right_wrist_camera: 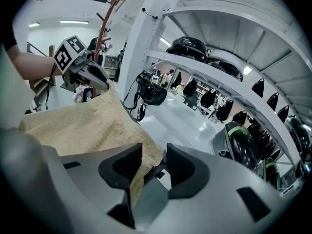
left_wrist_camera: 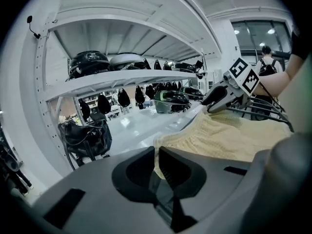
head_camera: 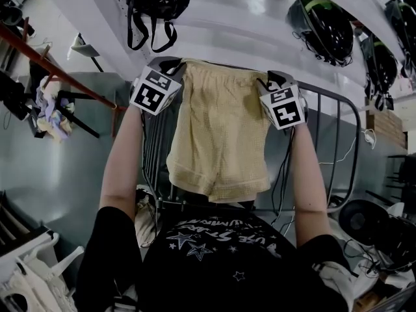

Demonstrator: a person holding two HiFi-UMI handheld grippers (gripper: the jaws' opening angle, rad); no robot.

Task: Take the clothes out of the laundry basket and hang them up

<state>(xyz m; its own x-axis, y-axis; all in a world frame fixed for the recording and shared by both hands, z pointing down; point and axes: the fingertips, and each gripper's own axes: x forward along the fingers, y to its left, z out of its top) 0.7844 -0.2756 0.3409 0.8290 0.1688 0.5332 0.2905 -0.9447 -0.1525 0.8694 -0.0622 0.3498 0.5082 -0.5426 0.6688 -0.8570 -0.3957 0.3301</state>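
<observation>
Left gripper [left_wrist_camera: 157, 156] clamped on yellow shorts [head_camera: 221, 135] — right gripper [right_wrist_camera: 153, 162] jaws apart, waistband corner between them, seemingly unpinched

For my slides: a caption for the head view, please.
Yellow shorts spread between left gripper and right gripper at a rack.

Head view: jaw tips of the left gripper [head_camera: 177, 70] and right gripper [head_camera: 265, 83] are hidden behind their marker cubes and the waistband of the shorts [head_camera: 221, 135]. Rack [head_camera: 338, 109] bars behind the shorts not visible — lower rack blocked by the person's torso. White basket [head_camera: 26, 272] at 7 o'clock cut by the edge. Helmets [head_camera: 402, 12] at 2 o'clock partly cropped. Left gripper view: figure [left_wrist_camera: 265, 57] at 2 o'clock — too small to make out.
</observation>
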